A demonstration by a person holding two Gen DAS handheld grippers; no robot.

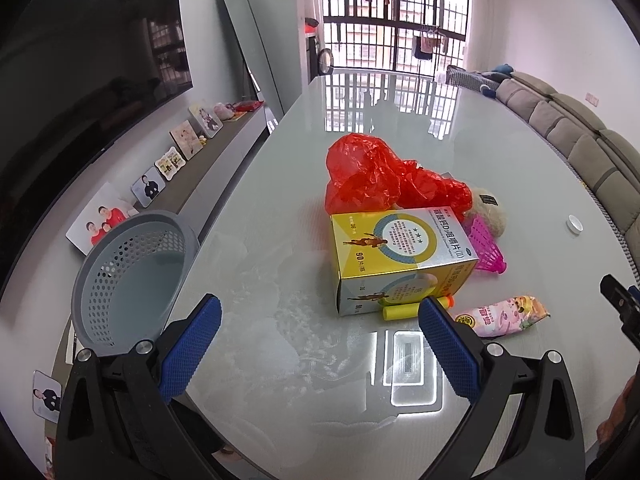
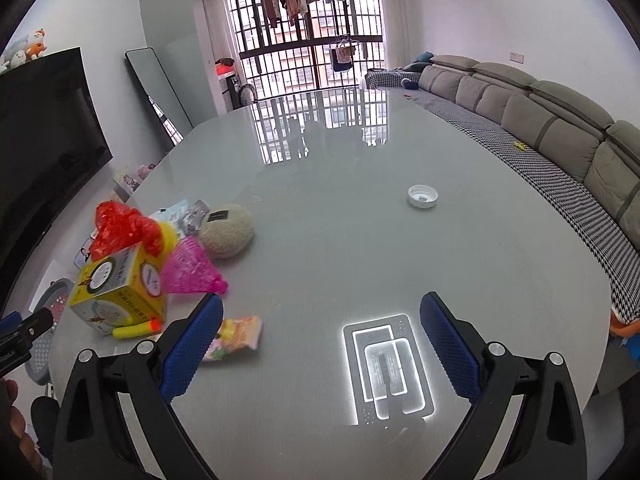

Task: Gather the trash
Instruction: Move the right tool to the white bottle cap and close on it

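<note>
Left wrist view: the left gripper (image 1: 320, 340) hovers over the glossy tabletop (image 1: 280, 200) with jaws spread and empty; the yellow box (image 1: 396, 258) stands just ahead between them, a red bag (image 1: 372, 172) behind it, a foam dart (image 1: 404, 309) at its base, a pink wrapper (image 1: 504, 316) to the right, and a grey basket (image 1: 128, 276) at the left edge. Right wrist view: the right gripper (image 2: 322, 340) is also spread wide, the wrapper (image 2: 236, 336) just beside its left finger, a white cap (image 2: 422, 196) well ahead.

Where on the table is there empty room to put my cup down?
The table is bare between the fuzzy ball and the white lid, and beyond toward the window. It's crowded around the yellow box, red plastic bag and pink shuttlecock.
</note>
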